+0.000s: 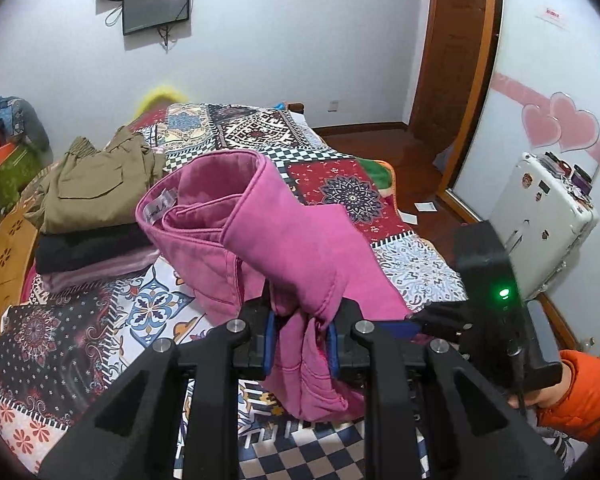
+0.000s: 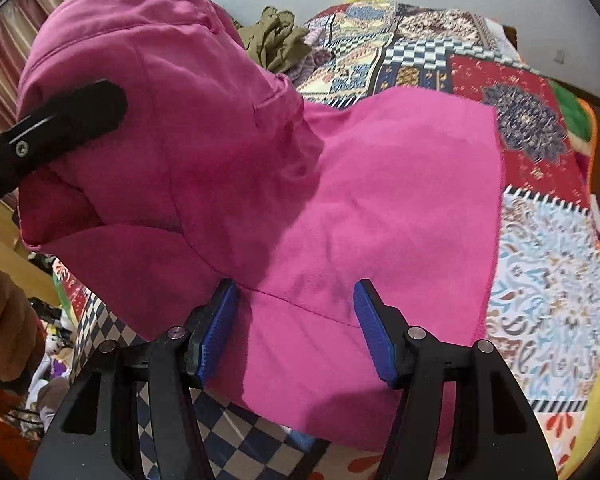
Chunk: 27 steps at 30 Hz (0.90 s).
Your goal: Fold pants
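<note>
Pinching the pink pants (image 1: pixel 284 216) are the left tongs (image 1: pixel 302 334), right tongs (image 2: pixel 296 332) spread wide (over fabric).

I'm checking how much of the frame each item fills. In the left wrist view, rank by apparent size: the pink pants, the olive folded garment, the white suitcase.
1. pink pants, clamped in the left gripper, nearest the camera.
2. olive folded garment.
3. white suitcase, though close to the olive garment; fisheye distortion makes that order unsure.

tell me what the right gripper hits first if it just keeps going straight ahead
Most likely the pink pants. The right gripper is open, and the cloth already lies between its fingers and fills the view ahead. The quilt shows only beyond it. Depth is unclear.
</note>
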Tool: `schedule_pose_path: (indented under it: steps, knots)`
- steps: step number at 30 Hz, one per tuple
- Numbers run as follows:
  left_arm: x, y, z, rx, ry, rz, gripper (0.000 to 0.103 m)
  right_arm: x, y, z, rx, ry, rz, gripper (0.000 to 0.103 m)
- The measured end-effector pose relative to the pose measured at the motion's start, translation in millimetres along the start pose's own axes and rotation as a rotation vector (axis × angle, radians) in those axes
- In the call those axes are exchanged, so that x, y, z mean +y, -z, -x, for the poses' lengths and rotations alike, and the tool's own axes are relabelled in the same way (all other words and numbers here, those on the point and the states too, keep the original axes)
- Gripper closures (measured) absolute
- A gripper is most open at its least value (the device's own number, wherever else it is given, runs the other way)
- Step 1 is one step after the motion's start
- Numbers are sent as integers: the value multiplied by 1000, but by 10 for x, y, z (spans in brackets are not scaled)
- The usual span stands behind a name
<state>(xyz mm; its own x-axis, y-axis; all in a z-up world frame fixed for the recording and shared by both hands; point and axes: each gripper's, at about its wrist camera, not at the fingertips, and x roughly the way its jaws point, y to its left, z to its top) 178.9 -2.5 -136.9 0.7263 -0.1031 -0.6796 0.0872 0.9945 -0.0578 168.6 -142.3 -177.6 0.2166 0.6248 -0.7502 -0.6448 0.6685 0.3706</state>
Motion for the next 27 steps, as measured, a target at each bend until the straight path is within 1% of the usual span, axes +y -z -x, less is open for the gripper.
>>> schedule_pose_path:
  steps: [3,5,8,10,12,17,23,25,27]
  knots:
    - [5,-2,-25,15,18,-1,84,-96,16,221,-48,5,-28,45]
    - [-22,-3,-38,16,12,-17,84,-185,63,351,-82,42,-49,45]
    - [-65,-17,-42,17,19,-30,84,-293,181,348,-53,73,-75,45]
    - [-100,-44,-44,17,32,-35,84,-361,274,264,-18,74,-100,45]
    - [-152,-72,-60,24,53,-38,84,-396,326,188,-6,62,-122,45]
    - [-345,-137,-143,35,86,-79,84,-406,342,132,-32,52,-142,45]
    - [-575,-216,-276,65,169,-111,84,-395,387,104,-48,34,-157,45]
    - [-622,-234,-339,80,189,-104,84,-398,401,185,-79,39,-160,45]
    - [-636,-242,-378,93,207,-94,84,-435,437,358,-119,50,-166,45]
